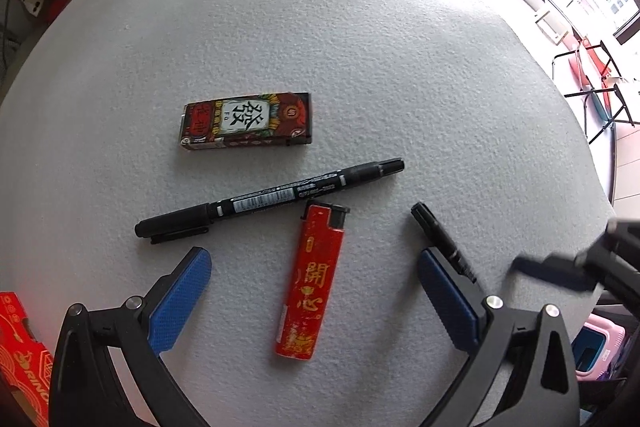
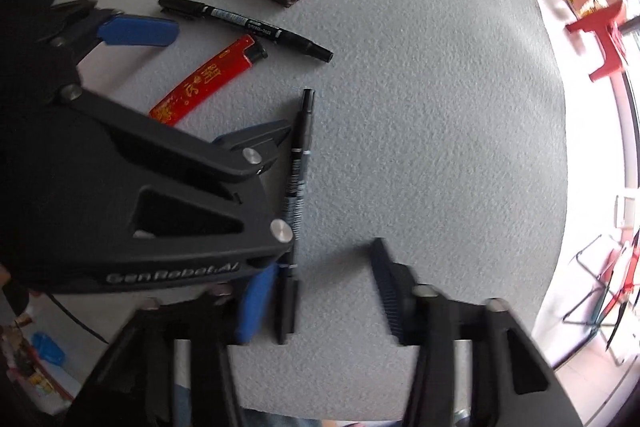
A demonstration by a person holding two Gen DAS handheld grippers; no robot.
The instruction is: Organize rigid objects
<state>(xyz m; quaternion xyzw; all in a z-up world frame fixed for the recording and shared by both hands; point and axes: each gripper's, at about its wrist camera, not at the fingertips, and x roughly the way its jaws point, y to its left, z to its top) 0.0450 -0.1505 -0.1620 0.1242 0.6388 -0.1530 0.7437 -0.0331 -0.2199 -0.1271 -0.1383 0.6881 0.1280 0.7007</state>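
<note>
Left wrist view: the left gripper (image 1: 314, 269) hangs with jaws spread wide over a red lighter (image 1: 310, 281) lying on the grey table (image 1: 360, 47), between its fingers. Beyond lie a black marker (image 1: 268, 201) and a small patterned box (image 1: 246, 121).

Right wrist view: the right gripper (image 2: 320, 293) has jaws apart, blurred; a second marker (image 2: 296, 187) lies beside its left finger, ungripped.

table (image 1: 360, 27): bears all | box (image 1: 246, 121): frame centre, above long marker (image 1: 268, 199) | lighter (image 1: 314, 279): below marker, between left gripper (image 1: 314, 291) fingers | second marker (image 1: 442, 241): right of lighter
</note>
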